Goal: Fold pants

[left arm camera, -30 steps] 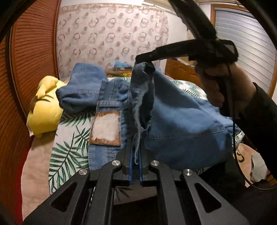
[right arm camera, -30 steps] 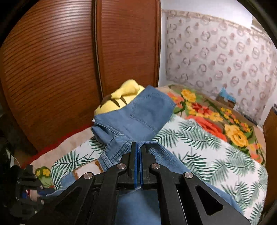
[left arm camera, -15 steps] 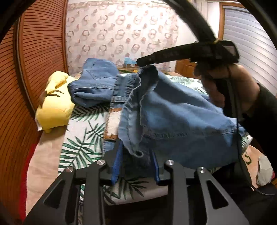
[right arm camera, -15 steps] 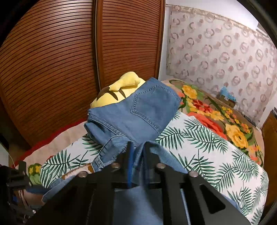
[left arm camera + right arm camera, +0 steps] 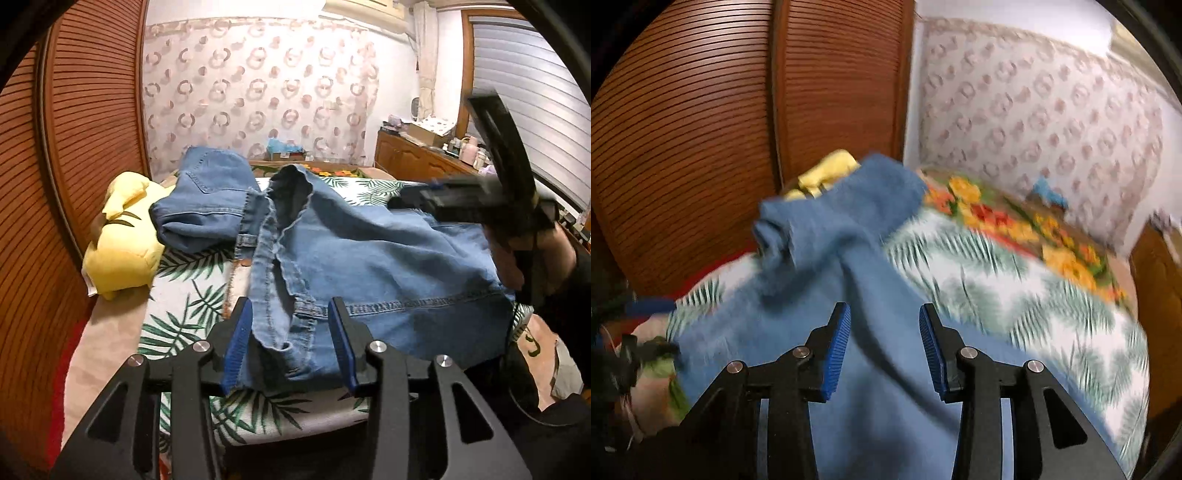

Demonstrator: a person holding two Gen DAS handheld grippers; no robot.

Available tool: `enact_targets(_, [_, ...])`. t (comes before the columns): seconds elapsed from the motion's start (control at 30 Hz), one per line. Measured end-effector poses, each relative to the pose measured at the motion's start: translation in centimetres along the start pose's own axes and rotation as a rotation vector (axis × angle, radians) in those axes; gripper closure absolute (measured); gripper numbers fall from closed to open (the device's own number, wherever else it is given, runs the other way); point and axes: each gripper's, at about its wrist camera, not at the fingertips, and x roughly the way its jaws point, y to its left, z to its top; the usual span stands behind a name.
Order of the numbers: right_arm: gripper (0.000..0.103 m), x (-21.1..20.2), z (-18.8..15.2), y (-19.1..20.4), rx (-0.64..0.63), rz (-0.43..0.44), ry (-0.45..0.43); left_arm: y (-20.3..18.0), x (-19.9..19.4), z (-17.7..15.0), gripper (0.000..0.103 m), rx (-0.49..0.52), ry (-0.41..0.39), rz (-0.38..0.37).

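From your left wrist camera, your left gripper [image 5: 291,343] stands wide, holding nothing; a crumpled hem of the jeans [image 5: 369,266] lies between its fingers, loose on the bed [image 5: 177,325]. The denim spreads ahead and to the right of those tongs, long axis running away from you toward the bunched end resting against the yellow plush [image 5: 122,236] ahead-left. Your right gripper [image 5: 443,201] shows ahead-right over the far edge, blurred. There are no containers in this view.

From your right wrist camera, the picture is smeared. That gripper's blue pads [image 5: 836,350] are wide apart and clamp nothing; denim fills the space beneath and ahead, ridging away ahead-left. Your left tongs look nearer the loose hem, so I judge the next grasp theirs.
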Motion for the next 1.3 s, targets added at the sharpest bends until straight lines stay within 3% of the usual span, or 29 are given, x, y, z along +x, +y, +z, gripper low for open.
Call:
enact_targets(0.13, [0.063, -0.2, -3.9, -2.5, 0.046, -0.059, 0.052, -0.7, 0.9, 0.1, 0.06, 0.009, 0.012, -0.026])
enact_targets(0.23, [0.063, 0.5, -5.6, -3.9, 0.102, -0.082, 0.087, -1.3, 1.7, 0.1, 0.071, 0.008, 0.031, -0.051])
enact_targets(0.33, [0.063, 1.1, -6.1, -4.5, 0.119, -0.09, 0.098, -1.7, 2.4, 0.0, 0.074, 0.006, 0.048, -0.068])
enact_targets(0.53, [0.063, 2.6, -6.8, -4.3, 0.116, -0.081, 0.126, -1.4, 4.3, -0.4, 0.074, 0.007, 0.112, 0.01])
enact_targets(0.67, [0.062, 2.8, -7.1, -4.7, 0.131, -0.065, 0.114, -1.2, 5.5, -0.7, 0.073, -0.003, 0.146, 0.011])
enact_targets(0.9, [0.062, 2.9, -7.5, -4.7, 0.124, -0.079, 0.108, -2.1, 5.8, -0.6, 0.073, 0.016, 0.128, -0.024])
enact_targets(0.93, [0.062, 2.7, -7.6, -4.6, 0.127, -0.077, 0.107, -2.2, 5.8, -0.7, 0.081, 0.021, 0.128, -0.028])
enact_targets(1.0, [0.062, 2.7, -7.7, -4.6, 0.13, -0.075, 0.105, -2.4, 5.7, -0.6, 0.084, 0.028, 0.119, -0.025])
enact_targets(1.3, [0.062, 1.6, -8.2, -4.6, 0.166, -0.104, 0.102, -1.5, 1.1, 0.2, 0.085, -0.034, 0.023, -0.054])
